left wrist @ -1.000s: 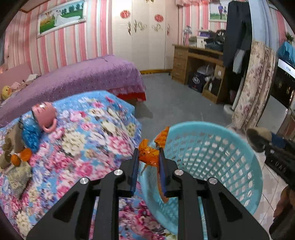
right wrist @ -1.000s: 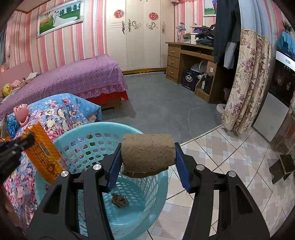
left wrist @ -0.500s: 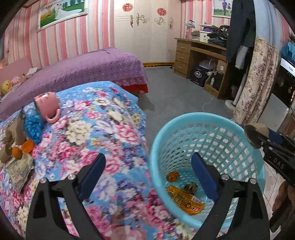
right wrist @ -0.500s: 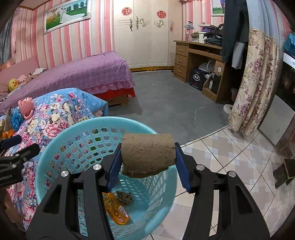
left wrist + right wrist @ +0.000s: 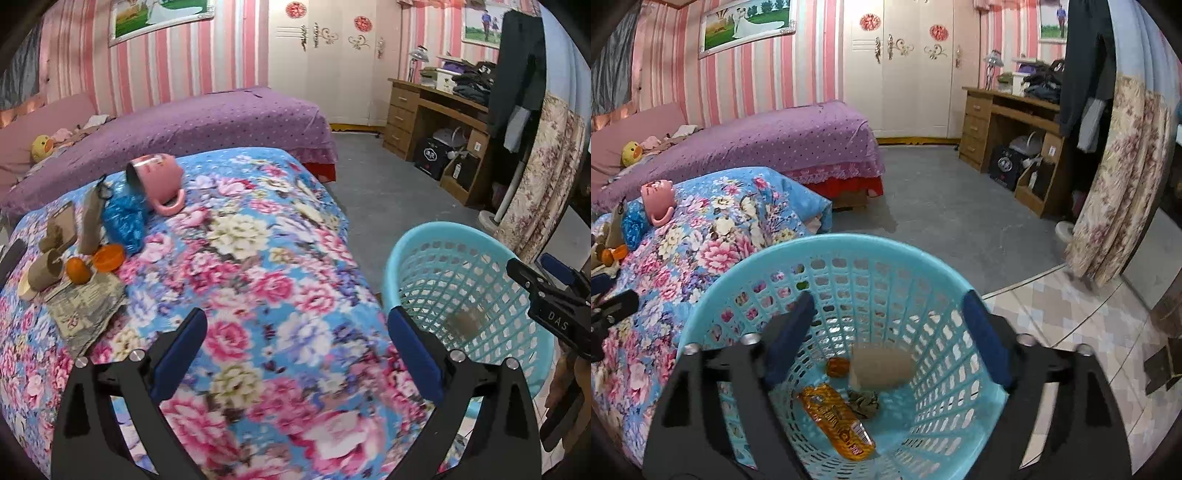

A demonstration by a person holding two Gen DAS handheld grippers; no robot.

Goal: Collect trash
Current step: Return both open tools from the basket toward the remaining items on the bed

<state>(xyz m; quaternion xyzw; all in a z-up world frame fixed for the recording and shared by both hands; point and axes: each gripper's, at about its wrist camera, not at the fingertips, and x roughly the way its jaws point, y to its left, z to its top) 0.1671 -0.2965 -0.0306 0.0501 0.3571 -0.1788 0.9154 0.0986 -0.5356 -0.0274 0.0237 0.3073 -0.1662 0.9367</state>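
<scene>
Cardboard tube (image 5: 881, 367) lies in the basket (image 5: 827, 251) below the right tool (image 5: 886, 332), whose jaws just opened wide, empty.

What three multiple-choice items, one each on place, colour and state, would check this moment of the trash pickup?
1. Where is the brown cardboard tube?
A. Inside the basket
B. On the floral bedspread
C. Between the right pads

2. What colour is the perforated plastic basket?
A. Pink
B. Light blue
C. White

3. How does the pink ceramic mug sit on the floral bedspread?
A. Upright
B. Upside down on its rim
C. Tipped on its side

Answers:
1 A: the tube lies in the basket beside the orange snack wrapper, below the right hand-held gripper, whose jaws have just opened with nothing between them.
2 B: rim and lattice wall are light blue.
3 C: its opening faces sideways, handle low.
</scene>
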